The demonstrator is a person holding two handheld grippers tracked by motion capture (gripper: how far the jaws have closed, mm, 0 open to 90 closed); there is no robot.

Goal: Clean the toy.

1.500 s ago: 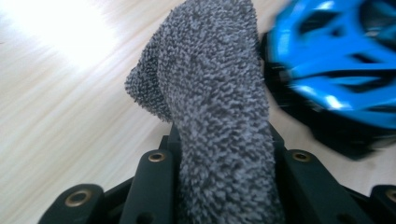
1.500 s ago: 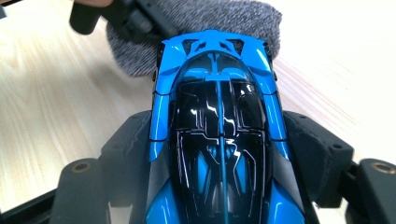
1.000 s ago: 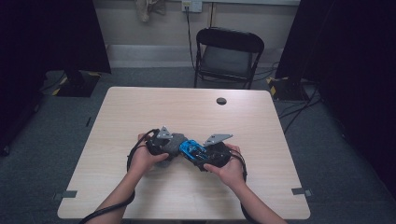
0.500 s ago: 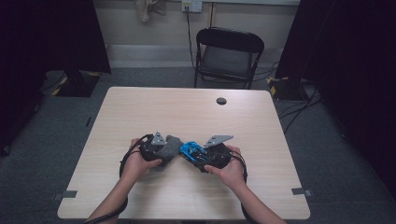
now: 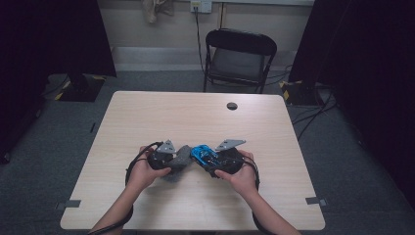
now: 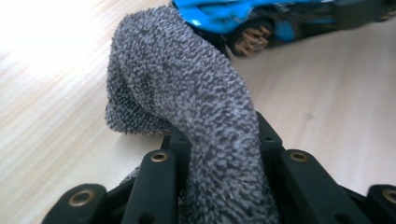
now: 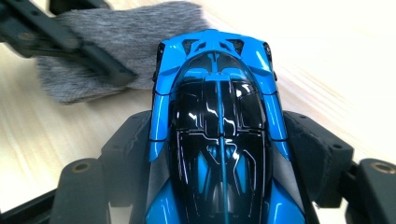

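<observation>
Left gripper [image 5: 172,159] just clamped grey cloth [image 6: 187,107] | right gripper [image 5: 215,159] grips toy car [image 7: 217,126]

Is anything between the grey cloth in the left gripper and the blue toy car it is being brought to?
Nothing visible. The left gripper is shut on the grey cloth, whose free end lies right beside the blue toy car clamped in the right gripper; only bare table lies around them.

Room around my table [image 5: 147,117] dim; my gripper views blow out top-left, glare streaks the car [image 7: 219,126], close jaws soft.
</observation>
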